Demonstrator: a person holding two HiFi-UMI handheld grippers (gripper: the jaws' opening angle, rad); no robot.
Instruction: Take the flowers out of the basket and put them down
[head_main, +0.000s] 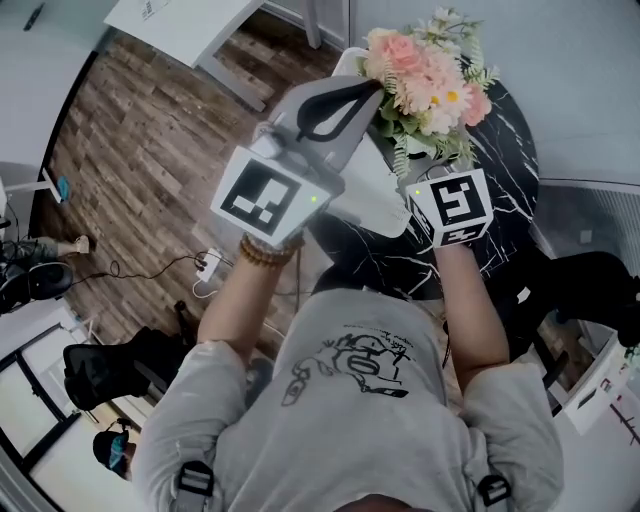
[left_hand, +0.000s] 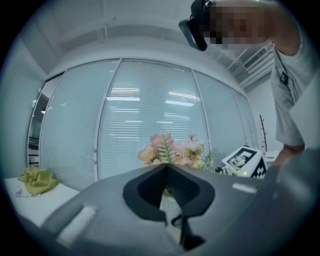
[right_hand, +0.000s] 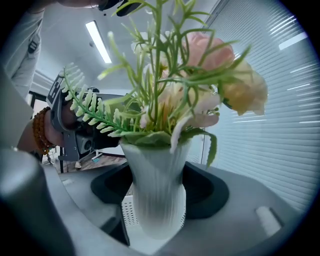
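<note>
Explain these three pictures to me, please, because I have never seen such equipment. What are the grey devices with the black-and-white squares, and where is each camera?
There is no robot here. A person holds a two-jaw gripper in each hand. One picture looks down from a camera on the person's head; the other two come from cameras riding on the grippers. The squared cubes are parts of the grippers. The right gripper clamps a white vase of pink flowers. The left gripper is closed on something thin and white, seemingly the white basket. Below is a black marble table.
</note>
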